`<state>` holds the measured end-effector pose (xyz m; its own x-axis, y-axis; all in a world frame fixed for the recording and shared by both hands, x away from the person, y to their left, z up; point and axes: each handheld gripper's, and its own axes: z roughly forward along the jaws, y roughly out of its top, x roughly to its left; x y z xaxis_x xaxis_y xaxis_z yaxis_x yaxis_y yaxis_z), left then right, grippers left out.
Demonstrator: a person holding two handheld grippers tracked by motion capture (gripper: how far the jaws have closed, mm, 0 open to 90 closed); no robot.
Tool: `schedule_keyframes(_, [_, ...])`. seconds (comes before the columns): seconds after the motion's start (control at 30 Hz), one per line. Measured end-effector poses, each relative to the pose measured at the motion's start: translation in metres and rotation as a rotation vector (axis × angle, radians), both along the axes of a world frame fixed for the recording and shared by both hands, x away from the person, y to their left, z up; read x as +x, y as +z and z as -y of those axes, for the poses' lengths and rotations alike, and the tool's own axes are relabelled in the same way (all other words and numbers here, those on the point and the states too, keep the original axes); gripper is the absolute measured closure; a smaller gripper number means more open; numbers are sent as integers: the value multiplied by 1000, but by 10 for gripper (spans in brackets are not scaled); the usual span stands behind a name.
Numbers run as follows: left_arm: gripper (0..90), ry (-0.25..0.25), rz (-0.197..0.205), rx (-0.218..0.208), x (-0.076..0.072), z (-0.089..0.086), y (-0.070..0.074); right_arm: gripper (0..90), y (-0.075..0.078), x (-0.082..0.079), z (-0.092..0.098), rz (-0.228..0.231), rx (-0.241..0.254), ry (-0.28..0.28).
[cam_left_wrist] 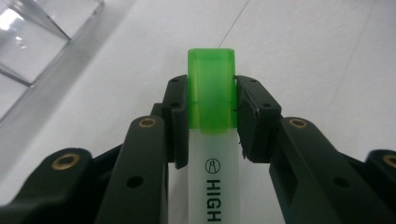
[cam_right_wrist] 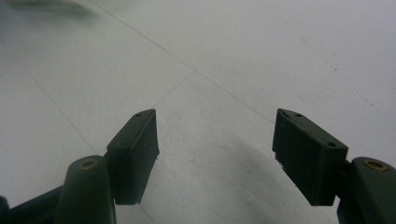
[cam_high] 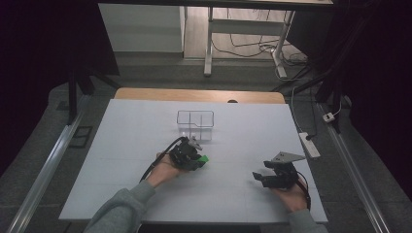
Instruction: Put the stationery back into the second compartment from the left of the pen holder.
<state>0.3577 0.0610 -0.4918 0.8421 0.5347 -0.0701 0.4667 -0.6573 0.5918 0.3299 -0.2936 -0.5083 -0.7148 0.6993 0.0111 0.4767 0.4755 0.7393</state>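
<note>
Left tongs [cam_left_wrist: 211,100] round highlighter [cam_left_wrist: 212,140]

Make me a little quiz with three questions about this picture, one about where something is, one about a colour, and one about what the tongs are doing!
1. Where is the clear box?
A. Past the left tongs, farther up the table
B. Under the right tongs
C. On the floor

2. What colour is the cap of the highlighter?
A. Red
B. Green
C. Blue

3. What are the right tongs doing?
A. Squeezing the highlighter
B. Holding the box
C. Standing open with nothing between them

Answers:
1. A, since the high view shows the box just beyond the left tongs on the white table.
2. B, since the left gripper view shows a bright green cap pinched between the pads.
3. C, since the right gripper view shows its two pads wide apart over the bare table.
</note>
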Motion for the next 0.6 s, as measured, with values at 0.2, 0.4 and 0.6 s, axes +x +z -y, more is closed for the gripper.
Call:
schedule_keyframes(0.2, [663, 18, 14, -66, 0, -15, 9, 313, 0, 0, 0, 0, -1, 0])
schedule_keyframes(0.4, [663, 40, 45, -123, 0, -28, 19, 313, 0, 0, 0, 1, -2, 0])
schedule_keyframes(0.6, [663, 60, 75, -165, -1, -39, 29, 313, 0, 0, 0, 4, -1, -2])
